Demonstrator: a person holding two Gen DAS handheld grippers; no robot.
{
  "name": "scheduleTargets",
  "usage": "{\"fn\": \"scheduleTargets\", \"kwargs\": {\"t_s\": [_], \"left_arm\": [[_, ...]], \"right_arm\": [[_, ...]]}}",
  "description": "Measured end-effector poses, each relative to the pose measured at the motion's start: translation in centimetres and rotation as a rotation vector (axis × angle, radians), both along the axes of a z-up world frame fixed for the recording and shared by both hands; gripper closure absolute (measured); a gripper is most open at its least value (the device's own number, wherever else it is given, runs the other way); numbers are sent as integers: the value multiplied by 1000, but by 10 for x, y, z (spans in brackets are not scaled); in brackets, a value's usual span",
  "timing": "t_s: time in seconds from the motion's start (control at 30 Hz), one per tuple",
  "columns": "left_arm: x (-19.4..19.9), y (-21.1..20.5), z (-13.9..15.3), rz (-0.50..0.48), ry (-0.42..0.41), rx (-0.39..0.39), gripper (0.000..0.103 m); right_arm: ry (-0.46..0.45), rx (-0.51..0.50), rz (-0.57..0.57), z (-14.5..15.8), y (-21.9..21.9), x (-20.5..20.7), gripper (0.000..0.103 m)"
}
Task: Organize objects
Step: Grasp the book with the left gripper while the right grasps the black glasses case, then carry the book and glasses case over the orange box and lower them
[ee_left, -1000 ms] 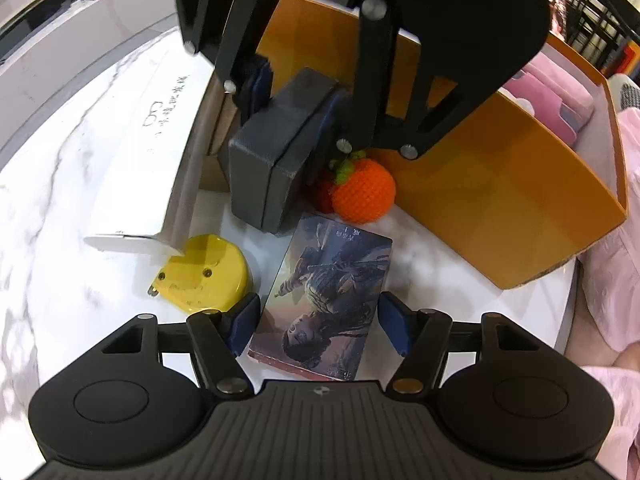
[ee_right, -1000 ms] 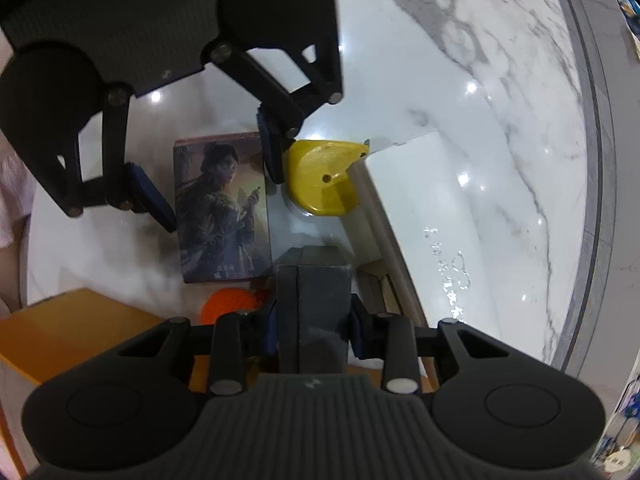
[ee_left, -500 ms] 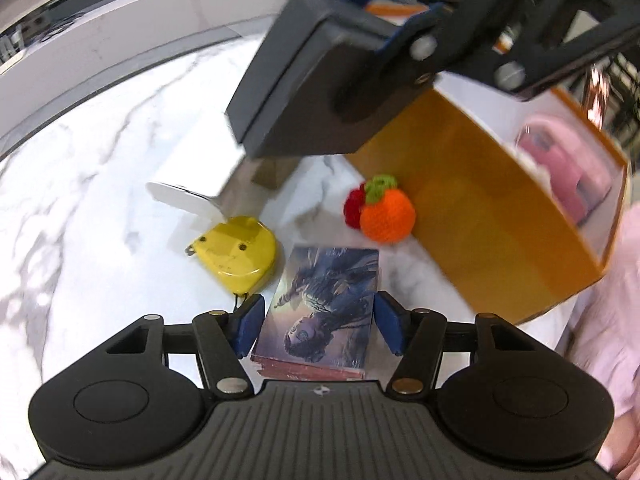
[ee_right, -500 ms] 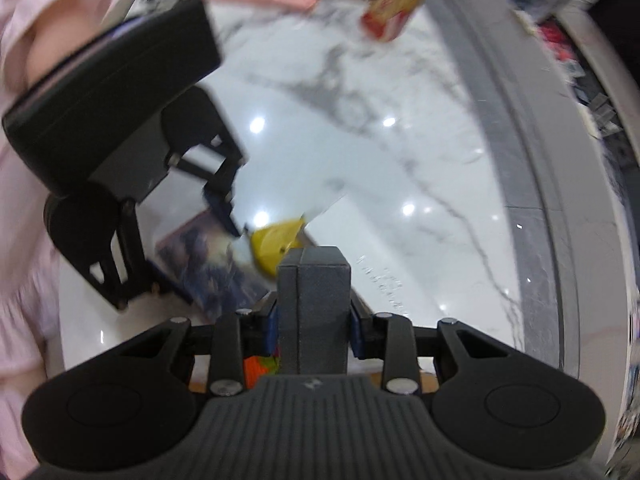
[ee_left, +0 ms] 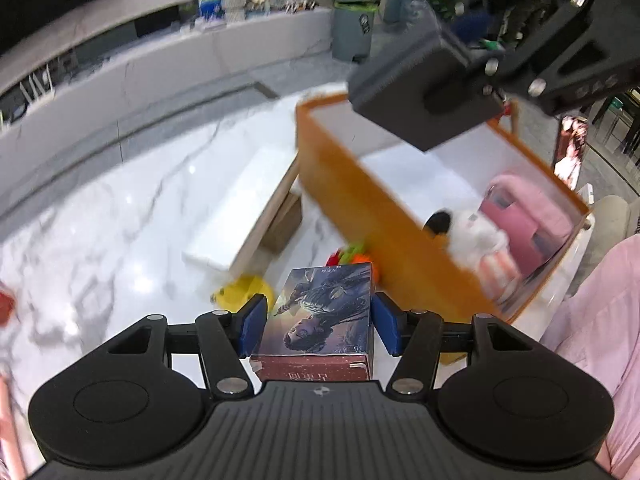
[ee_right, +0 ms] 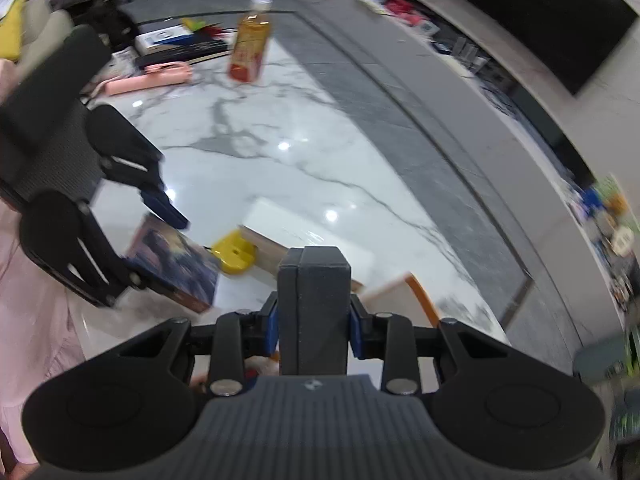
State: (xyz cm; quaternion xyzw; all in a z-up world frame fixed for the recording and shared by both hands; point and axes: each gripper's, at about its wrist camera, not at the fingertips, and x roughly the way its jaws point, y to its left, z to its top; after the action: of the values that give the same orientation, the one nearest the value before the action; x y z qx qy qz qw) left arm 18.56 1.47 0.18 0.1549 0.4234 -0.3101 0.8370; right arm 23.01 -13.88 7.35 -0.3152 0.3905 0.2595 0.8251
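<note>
The white marble table (ee_left: 120, 220) carries the orange box (ee_left: 384, 216), open-topped, with a pink case (ee_left: 532, 220) and a white plush (ee_left: 476, 236) already lying at its near end; a white carton (ee_left: 240, 208) leans just beside the box's outer wall. Over the box's far end the right gripper (ee_right: 312, 330) has its pads pressed on both sides of a dark grey case (ee_right: 314, 304), so it is carried clear of the table. The left gripper (ee_left: 318, 320) has just been closing around the illustrated card box (ee_left: 326, 312), which looks lifted between the blue pads; the right pad seems to stand slightly off its edge, so I judge that grip as light. The main risk is the card box slipping or twisting out while it travels towards the orange box. Next, both grippers converge on the same opening and could knock together. A release of the grey case from this height could land it hard or on the rim. The yellow tape measure (ee_left: 242, 292) and the knitted fruit (ee_left: 352, 256) remain on the table, near the wall, and could be swept aside.
</note>
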Motion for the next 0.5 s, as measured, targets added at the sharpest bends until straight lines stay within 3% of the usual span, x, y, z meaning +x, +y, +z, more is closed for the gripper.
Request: {"fn": "scheduleTargets", "kwargs": {"t_s": [0.33,0.5], "left_arm": [[0,-80,39,-131,-128,29,36],[14,-131,32,-191,-125,64,36]], "right_arm": [[-3,41,-259,-8,-68,-18,68],[23,110,-383,-19,-102,-16,68]]}}
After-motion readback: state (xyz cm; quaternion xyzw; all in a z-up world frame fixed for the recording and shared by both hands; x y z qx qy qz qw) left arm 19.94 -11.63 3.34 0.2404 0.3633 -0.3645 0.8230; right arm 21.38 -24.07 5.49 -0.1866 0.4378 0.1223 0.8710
